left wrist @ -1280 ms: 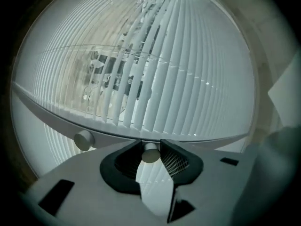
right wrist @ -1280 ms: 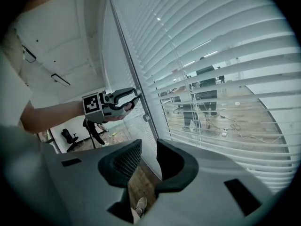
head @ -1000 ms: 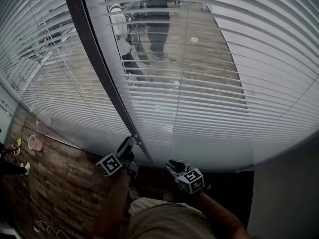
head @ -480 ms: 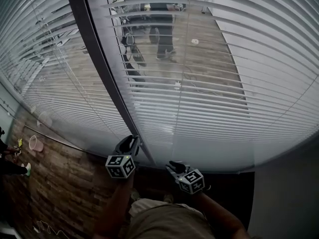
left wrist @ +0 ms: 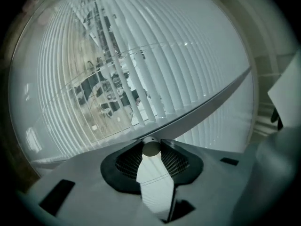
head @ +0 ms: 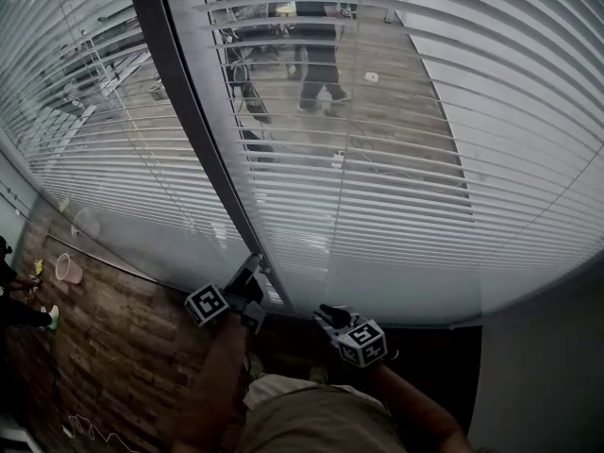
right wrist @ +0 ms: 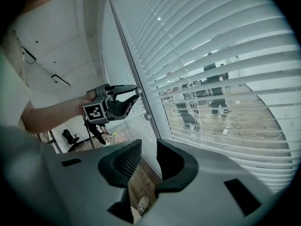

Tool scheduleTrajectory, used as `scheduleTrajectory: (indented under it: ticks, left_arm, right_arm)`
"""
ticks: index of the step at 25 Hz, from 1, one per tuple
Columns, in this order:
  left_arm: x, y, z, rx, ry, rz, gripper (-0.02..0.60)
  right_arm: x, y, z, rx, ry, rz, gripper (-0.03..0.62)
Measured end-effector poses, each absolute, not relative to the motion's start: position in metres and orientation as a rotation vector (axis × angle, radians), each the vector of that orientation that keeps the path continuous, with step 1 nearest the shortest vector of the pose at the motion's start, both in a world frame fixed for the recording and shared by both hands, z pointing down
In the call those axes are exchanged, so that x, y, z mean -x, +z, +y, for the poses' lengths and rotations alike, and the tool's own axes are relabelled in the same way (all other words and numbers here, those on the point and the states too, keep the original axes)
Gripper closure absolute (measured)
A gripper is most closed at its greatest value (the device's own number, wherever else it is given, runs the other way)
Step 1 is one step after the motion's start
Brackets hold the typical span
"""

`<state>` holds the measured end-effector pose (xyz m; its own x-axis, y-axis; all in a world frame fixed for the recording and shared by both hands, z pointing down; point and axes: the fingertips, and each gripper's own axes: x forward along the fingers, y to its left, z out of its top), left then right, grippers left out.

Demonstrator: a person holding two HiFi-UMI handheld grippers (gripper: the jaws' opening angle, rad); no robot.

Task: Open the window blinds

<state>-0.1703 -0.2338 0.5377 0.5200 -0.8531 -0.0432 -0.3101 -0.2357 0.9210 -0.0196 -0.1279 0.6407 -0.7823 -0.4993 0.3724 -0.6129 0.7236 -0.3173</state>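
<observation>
On the dark frame (head: 189,130) between two panes, low down, sits a small round knob (left wrist: 151,149). The left gripper (head: 252,265) points at the frame, and its jaws, which have just been closing, pinch that knob at their tips. Right of the frame, the right gripper (head: 327,312) hangs near the bottom edge of the blinds (head: 425,187), its jaws pressed together with nothing in them. On both sides of the frame the blinds hang lowered, slats tilted partly open. Through those right of the frame show a wood floor (head: 415,111) and a person's legs (head: 321,64).
</observation>
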Motion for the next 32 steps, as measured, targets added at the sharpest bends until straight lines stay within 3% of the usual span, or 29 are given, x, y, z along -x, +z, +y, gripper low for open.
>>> scheduleTrajectory:
  ticks: [14, 23, 32]
  left_arm:
    - [0.171, 0.552, -0.236, -1.495, -0.991, -0.603, 0.446]
    - [0.165, 0.539, -0.228, -1.631, -0.969, -0.652, 0.443]
    - [0.085, 0.539, -0.152, -2.093, -0.630, -0.675, 0.322]
  right_arm:
    - [0.022, 0.639, -0.133, -0.893, 0.621, -2.700, 0.487]
    - [0.012, 0.631, -0.136, -0.916, 0.683, -2.703, 0.485]
    - [0.029, 0.571, -0.137, -0.787, 0.954, -2.884, 0.456]
